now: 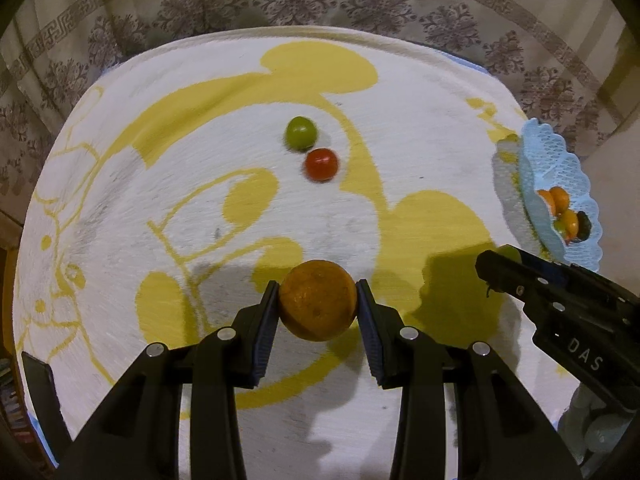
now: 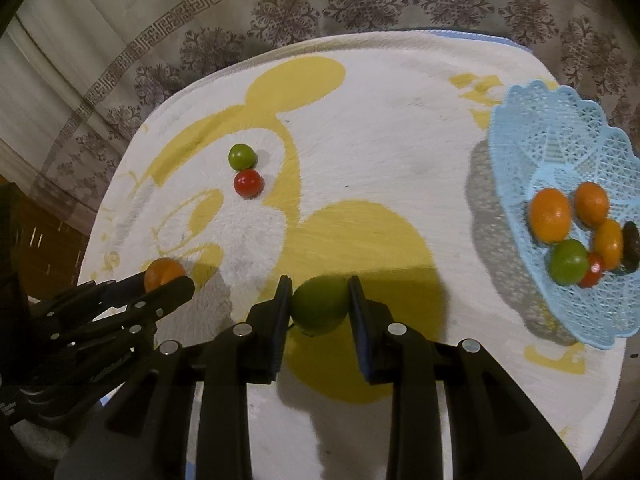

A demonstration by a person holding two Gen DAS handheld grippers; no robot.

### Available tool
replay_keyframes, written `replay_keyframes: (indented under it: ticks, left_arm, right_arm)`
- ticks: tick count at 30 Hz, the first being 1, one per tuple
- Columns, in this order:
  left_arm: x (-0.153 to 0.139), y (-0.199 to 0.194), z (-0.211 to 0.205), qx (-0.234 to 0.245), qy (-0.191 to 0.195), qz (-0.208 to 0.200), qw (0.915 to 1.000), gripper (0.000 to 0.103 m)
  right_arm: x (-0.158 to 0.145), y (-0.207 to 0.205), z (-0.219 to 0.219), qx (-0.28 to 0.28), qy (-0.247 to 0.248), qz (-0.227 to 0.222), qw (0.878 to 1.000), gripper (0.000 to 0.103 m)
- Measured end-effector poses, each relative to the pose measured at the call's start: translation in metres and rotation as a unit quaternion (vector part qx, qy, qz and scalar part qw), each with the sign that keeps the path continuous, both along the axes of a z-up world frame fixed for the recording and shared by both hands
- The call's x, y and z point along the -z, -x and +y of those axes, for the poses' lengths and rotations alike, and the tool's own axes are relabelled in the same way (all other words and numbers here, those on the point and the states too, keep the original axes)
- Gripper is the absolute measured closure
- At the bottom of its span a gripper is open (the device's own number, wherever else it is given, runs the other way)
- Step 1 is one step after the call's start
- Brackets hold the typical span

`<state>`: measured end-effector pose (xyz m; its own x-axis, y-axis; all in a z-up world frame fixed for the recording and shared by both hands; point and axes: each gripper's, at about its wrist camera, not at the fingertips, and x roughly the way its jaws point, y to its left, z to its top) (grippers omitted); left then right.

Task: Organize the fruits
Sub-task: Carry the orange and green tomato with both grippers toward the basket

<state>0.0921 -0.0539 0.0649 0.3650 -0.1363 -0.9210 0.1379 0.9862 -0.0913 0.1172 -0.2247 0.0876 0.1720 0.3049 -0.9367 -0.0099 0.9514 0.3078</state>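
Both tongs loaded, basket not reached.
Left gripper (image 1: 317, 300) pinches an orange (image 1: 317, 300); right gripper (image 2: 319, 305) pinches a green fruit (image 2: 319, 305). Ahead lie a red fruit (image 1: 321, 164) and a small green one (image 1: 301, 132); basket (image 2: 560, 136) right. Round skins could slip mid-carry.

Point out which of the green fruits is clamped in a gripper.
The green fruit between the right gripper pads. The other greens are free: one on the cloth, one in the blue basket.

A fuzzy white-and-yellow cloth (image 2: 380, 140) is covering the table, a pale blue openwork plastic basket (image 2: 560, 140) is looking glossy, and the matt black gripper fingers (image 1: 264, 328) are showing ribbed pads.
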Motion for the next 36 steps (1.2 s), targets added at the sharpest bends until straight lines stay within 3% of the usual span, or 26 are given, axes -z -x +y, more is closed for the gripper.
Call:
replay_keyframes:
  ticks: [36]
  left_arm:
    - [-0.015, 0.030, -0.125, 0.044, 0.004, -0.019, 0.9989, 0.064]
  right_arm:
    - [-0.030, 0.051, -0.148, 0.059, -0.007, -0.007, 0.998, 0.074]
